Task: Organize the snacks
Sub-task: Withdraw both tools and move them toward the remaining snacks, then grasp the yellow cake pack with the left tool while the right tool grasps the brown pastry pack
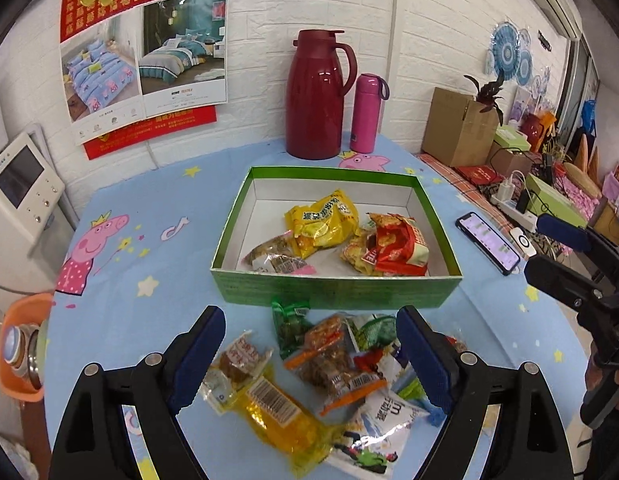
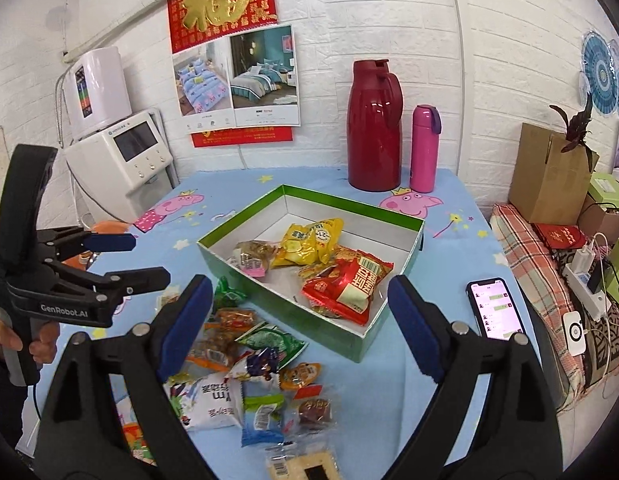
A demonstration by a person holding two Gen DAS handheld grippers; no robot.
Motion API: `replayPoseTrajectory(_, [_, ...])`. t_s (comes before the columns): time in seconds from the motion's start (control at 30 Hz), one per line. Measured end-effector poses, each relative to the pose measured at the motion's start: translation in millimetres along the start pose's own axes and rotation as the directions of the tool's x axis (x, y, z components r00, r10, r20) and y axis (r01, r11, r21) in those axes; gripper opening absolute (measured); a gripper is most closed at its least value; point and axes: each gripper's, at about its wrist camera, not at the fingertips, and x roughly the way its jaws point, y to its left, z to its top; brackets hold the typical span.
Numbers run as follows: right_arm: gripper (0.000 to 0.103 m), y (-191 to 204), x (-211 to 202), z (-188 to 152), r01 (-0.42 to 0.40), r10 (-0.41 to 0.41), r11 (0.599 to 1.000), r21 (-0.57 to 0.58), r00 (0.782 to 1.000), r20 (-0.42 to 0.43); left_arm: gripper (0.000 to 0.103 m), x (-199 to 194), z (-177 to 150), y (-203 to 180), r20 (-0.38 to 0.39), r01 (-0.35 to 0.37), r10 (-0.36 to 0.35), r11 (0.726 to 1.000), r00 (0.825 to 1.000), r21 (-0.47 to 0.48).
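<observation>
A green cardboard box (image 1: 333, 292) (image 2: 337, 330) sits mid-table. It holds a yellow packet (image 1: 321, 220) (image 2: 309, 242), a red packet (image 1: 397, 250) (image 2: 345, 286) and a brownish packet (image 1: 275, 258). In front of it lies a loose pile of snacks: an orange-edged packet (image 1: 333, 360), a clear yellow one (image 1: 269, 404), a white one (image 1: 385, 416) (image 2: 213, 400) and a green one (image 1: 289, 324) (image 2: 269, 338). My left gripper (image 1: 309, 320) (image 2: 145, 258) hovers open over the pile, holding nothing. My right gripper (image 2: 299, 286) (image 1: 539, 246) is open too, empty, above the box's near corner.
A dark red thermos jug (image 1: 317, 96) (image 2: 373, 128) and a pink bottle (image 1: 367, 114) (image 2: 424, 148) stand at the table's back edge. A lit phone (image 1: 489, 246) (image 2: 495, 310) lies right of the box. An orange basket (image 1: 19, 344) hangs off the left edge. Cluttered boxes (image 2: 549, 172) fill the right side.
</observation>
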Motion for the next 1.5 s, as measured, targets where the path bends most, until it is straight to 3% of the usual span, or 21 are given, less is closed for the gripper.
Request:
replayPoseTrajectory(0.37, [0.089, 33.5, -56.8, -5.7, -0.076, 0.077, 0.997, -0.030, 0.995, 0.062, 0.089, -60.6, -31.2, -10.5, 0.055, -0.036, 0.033, 0.999, 0.998, 0.040])
replayPoseTrajectory(0.63, [0.090, 50.2, -77.2, -5.6, -0.131, 0.136, 0.990, -0.059, 0.987, 0.089, 0.089, -78.3, -40.8, -3.8, 0.069, -0.054, 0.052, 0.998, 0.996, 0.030])
replayPoseTrajectory(0.77, [0.090, 58.1, -49.0, -16.0, -0.134, 0.135, 0.988, -0.081, 0.991, 0.010, 0.090, -50.5, -57.9, -0.7, 0.008, -0.080, 0.079, 0.997, 0.997, 0.022])
replayPoseTrajectory(0.87, [0.090, 57.1, -21.4, -25.4, -0.160, 0.156, 0.986, -0.049, 0.985, -0.070, 0.090, -14.3, -73.3, 3.1, -0.085, -0.045, 0.043, 0.999, 0.995, -0.018])
replayPoseTrajectory(1.0, [0.090, 54.2, -6.9, -27.8, -0.158, 0.153, 0.987, -0.041, 0.983, -0.105, 0.090, 26.1, -89.8, 7.8, -0.162, -0.028, 0.017, 0.997, 0.987, -0.065])
replayPoseTrajectory(1.33, [0.084, 53.7, 44.2, -32.8, -0.167, 0.154, 0.985, -0.045, 0.966, -0.209, 0.089, 66.6, -97.3, 38.6, -0.183, 0.004, -0.044, 0.977, 0.982, -0.213])
replayPoseTrajectory(1.37, [0.083, 54.8, 52.0, -33.7, -0.172, 0.157, 0.984, -0.047, 0.961, -0.226, 0.088, 68.7, -96.2, 39.1, -0.184, 0.010, -0.050, 0.977, 0.982, -0.211])
replayPoseTrajectory(1.43, [0.079, 58.6, 65.8, -35.6, -0.181, 0.161, 0.982, -0.054, 0.952, -0.259, 0.076, 73.1, -95.0, 39.1, -0.191, 0.026, -0.063, 0.981, 0.979, -0.192])
replayPoseTrajectory(1.5, [0.075, 63.1, 80.8, -38.5, -0.197, 0.169, 0.978, -0.065, 0.940, -0.297, 0.072, 75.2, -95.7, 38.8, -0.196, 0.024, -0.056, 0.986, 0.979, -0.166])
